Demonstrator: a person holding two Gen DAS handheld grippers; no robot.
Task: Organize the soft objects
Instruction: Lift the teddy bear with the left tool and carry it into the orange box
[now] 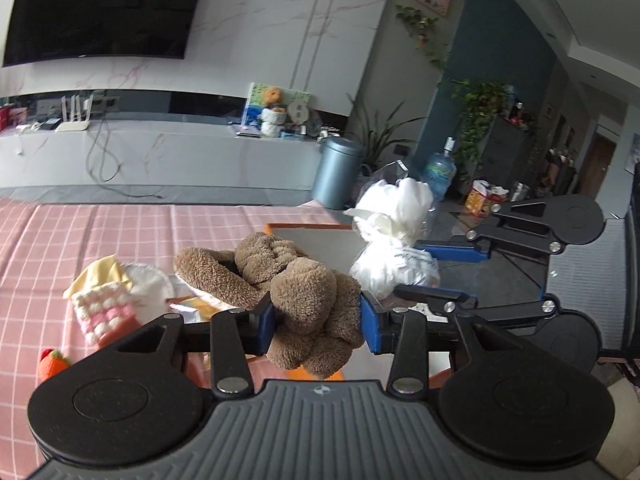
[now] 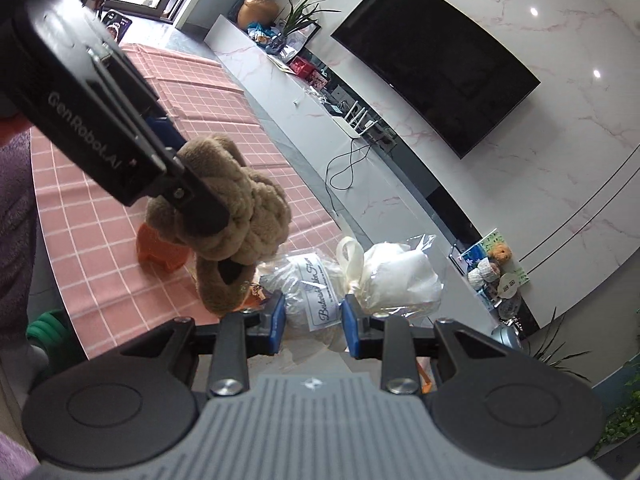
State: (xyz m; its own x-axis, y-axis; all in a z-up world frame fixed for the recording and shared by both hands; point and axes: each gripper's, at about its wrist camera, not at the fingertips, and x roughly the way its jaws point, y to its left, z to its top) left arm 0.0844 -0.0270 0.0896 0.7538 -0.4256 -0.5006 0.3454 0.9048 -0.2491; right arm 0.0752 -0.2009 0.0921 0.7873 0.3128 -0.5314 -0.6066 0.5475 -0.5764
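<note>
A brown plush toy [image 1: 304, 292] hangs above the table, and my left gripper [image 1: 318, 316] is shut on it, its blue pads pressed into the fleece on both sides. A loop of the toy [image 1: 216, 276] trails to the left. In the right wrist view the same toy [image 2: 260, 208] hangs from the left gripper [image 2: 208, 216] at upper left. My right gripper [image 2: 314, 326] is shut on a white soft bundle in clear plastic [image 2: 400, 276] with a printed label, also lifted. The left wrist view shows that bundle [image 1: 394, 216] in the right gripper [image 1: 420, 272] just right of the plush.
Below lies a pink checked tablecloth [image 1: 160, 232] with an orange-rimmed tray [image 1: 304, 225]. A pink-and-white knitted piece [image 1: 106, 308], a white cloth [image 1: 150, 284] and a small orange toy [image 1: 52, 360] lie left. A grey bin [image 1: 338, 172] stands on the floor beyond. A purple sleeve [image 2: 16, 208] is at left.
</note>
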